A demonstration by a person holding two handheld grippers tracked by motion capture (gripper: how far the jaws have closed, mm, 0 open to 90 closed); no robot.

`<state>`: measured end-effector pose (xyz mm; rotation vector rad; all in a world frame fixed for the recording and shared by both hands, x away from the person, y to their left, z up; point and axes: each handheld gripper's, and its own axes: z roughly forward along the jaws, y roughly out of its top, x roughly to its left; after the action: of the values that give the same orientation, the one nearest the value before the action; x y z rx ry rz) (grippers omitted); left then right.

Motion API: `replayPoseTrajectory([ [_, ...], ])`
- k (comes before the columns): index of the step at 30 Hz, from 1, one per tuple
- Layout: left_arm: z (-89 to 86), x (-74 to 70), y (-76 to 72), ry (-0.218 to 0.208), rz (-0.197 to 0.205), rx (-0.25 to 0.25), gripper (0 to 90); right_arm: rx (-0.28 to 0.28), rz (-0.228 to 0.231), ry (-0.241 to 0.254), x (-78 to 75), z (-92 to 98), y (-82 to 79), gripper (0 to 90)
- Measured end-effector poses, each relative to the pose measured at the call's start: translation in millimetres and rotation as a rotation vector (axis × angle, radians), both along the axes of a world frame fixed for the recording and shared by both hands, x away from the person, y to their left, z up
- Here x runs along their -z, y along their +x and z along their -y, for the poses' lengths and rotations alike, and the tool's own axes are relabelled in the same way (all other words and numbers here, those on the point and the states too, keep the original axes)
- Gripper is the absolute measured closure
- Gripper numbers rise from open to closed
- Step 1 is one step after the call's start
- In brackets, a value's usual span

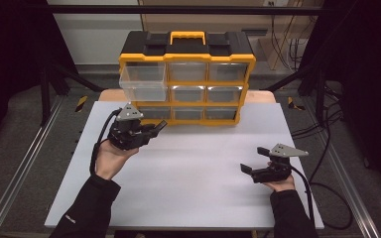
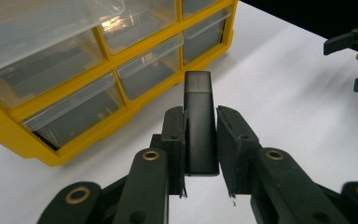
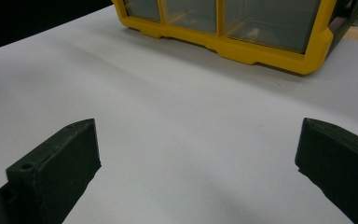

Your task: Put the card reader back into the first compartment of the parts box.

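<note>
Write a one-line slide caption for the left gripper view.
Left gripper clamps a black rectangular block above the white table, beside the yellow drawer organizer.

High view looks down the table [image 1: 188,168]; both gripper views sit low, sharing the yellow organizer [image 2: 9,126].

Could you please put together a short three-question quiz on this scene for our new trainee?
1. True or false: the left gripper is clamped on a black rectangular block.
2. Which drawer of the yellow organizer is pulled out? A) top left B) bottom right C) middle
3. How do the right gripper jaws stand?

Key:
1. True.
2. A: the top-left drawer.
3. Wide open, nothing between them, above the white tabletop.
</note>
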<state>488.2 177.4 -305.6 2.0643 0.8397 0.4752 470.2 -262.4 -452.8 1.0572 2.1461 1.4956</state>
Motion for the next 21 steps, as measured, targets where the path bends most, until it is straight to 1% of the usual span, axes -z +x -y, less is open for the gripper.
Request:
replayPoseTrajectory([
  [7, -5.0, -6.5, 0.3, -0.007, 0.004, -0.005, 72.4, -0.001, -0.001, 0.0, 0.1, -0.2, -0.1, 0.1],
  [13, -8.5, -11.1, 1.8, -0.014, 0.0, 0.0, 72.4, -0.001, 0.0, -0.002, 0.0, 0.0, 0.0, 0.2],
  [21, -12.0, -18.2, 1.1, -0.017, 0.01, -0.001, 72.4, 0.0, 0.004, -0.002, -0.4, 0.7, 0.1, 0.1],
])
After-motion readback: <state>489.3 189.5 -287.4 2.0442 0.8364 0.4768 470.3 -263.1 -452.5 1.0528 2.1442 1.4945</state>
